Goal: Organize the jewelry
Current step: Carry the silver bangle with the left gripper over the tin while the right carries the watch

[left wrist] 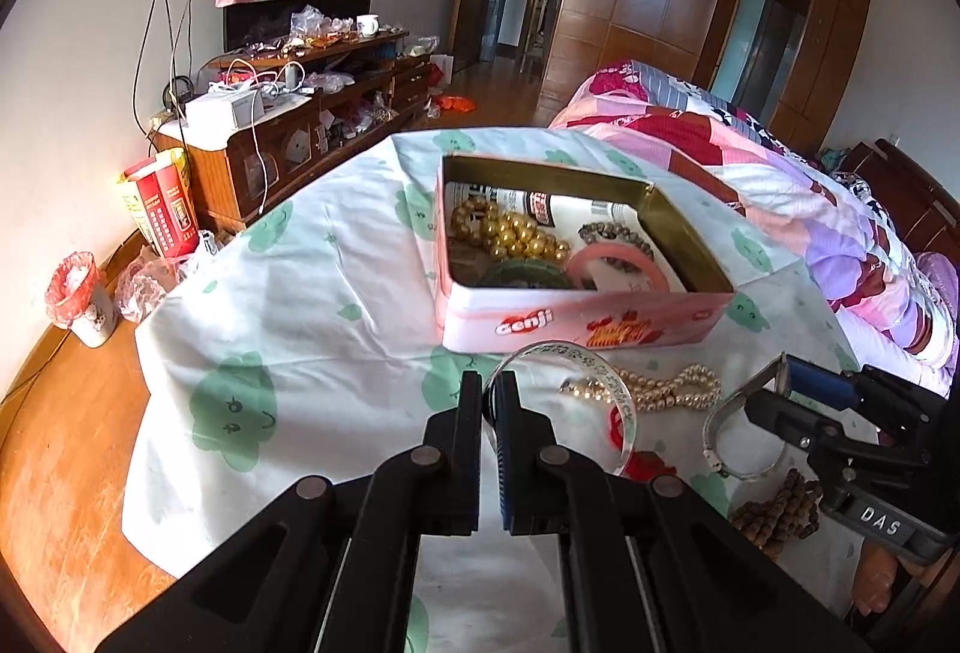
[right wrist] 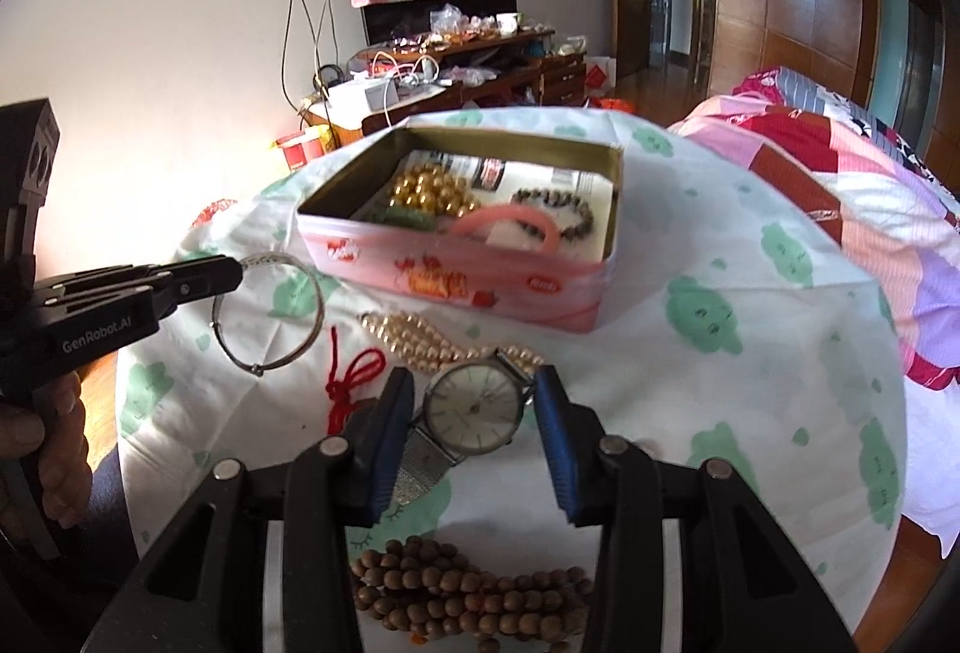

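In the left wrist view, the left tongs (left wrist: 489,389) were clamped shut on the rim of a thin silver bangle (left wrist: 570,383), raised just near the pink tin (left wrist: 576,317); stiff, light and slick, it seemed best pinched across its band.

In the right wrist view, the right tongs (right wrist: 474,401), angled downward, stood partly open around the wristwatch (right wrist: 474,407); whether its pads pressed it I could not tell. The glass face looked fragile, so gripping the case edges seemed wise.

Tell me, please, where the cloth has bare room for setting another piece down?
Bare cloth lies left of the tin, out to the table edge, and to its right toward the bed. In front of the tin it is crowded: bangle, pearl strand, red cord, watch, wooden beads.
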A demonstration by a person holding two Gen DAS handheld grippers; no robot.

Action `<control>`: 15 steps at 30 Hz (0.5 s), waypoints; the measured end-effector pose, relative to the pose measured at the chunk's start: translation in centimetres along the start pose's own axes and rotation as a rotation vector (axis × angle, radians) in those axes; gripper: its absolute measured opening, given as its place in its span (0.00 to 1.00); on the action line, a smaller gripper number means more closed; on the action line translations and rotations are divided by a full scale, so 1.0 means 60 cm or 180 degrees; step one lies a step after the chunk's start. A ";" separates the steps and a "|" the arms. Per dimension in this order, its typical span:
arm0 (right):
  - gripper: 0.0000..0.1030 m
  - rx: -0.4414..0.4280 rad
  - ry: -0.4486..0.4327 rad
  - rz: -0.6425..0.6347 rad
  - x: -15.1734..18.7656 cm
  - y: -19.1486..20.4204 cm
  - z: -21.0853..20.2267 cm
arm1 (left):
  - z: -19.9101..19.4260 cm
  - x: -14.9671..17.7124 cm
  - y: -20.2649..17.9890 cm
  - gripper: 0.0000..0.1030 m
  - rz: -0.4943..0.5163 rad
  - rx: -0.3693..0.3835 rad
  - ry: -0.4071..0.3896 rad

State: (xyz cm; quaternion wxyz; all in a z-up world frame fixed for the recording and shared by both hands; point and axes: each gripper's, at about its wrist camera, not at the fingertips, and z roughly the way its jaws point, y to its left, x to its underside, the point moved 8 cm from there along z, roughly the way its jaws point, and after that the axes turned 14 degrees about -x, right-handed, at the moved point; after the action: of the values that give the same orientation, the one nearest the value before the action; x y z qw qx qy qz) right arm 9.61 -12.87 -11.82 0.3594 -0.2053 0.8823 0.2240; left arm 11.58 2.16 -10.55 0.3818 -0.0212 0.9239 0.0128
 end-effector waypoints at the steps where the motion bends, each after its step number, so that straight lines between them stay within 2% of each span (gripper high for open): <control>1: 0.43 0.0007 -0.0018 -0.0006 -0.004 -0.001 -0.003 | -0.003 -0.004 -0.001 0.03 0.0005 0.0009 -0.0017; 15: 0.42 0.0060 -0.0174 -0.0085 -0.062 -0.021 -0.023 | -0.015 -0.063 -0.026 0.03 0.0146 0.0042 -0.0248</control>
State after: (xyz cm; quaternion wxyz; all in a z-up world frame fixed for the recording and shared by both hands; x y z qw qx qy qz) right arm 11.95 -13.88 -8.54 0.3882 -0.2075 0.8714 0.2165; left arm 13.71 0.67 -7.25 0.4172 0.0030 0.9087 0.0162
